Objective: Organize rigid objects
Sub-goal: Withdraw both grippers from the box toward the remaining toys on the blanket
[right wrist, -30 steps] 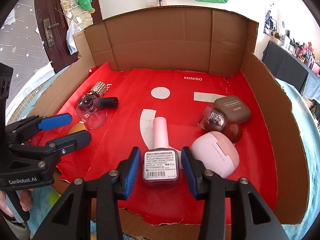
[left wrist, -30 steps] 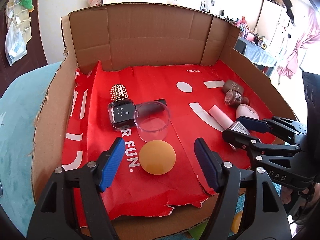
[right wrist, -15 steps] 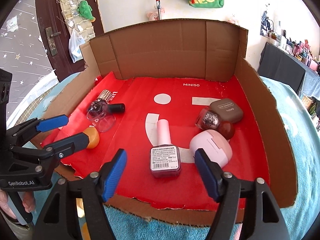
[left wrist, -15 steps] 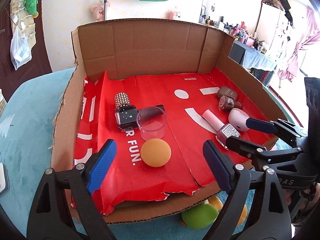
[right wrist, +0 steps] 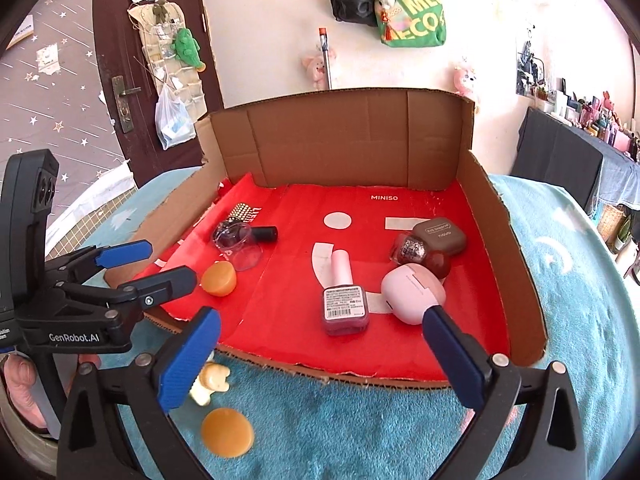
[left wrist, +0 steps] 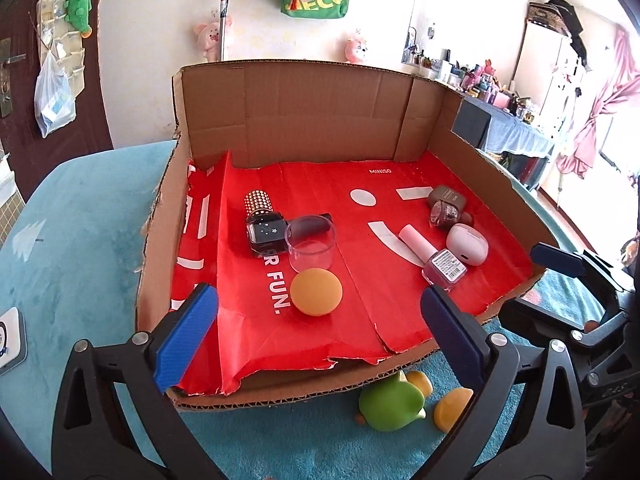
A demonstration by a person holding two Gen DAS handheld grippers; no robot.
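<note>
Two toys [left wrist: 394, 402] outside box [left wrist: 312, 120].

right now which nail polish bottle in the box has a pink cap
The nail polish bottle lying label-up beside the pink case; the others have studded or black caps.

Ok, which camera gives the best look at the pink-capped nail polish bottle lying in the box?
The right wrist view: the nail polish bottle lies near the middle, close, with its barcode label facing the camera. The left wrist view shows the same bottle smaller and off to the right, seen at an angle beside the pink case.
</note>
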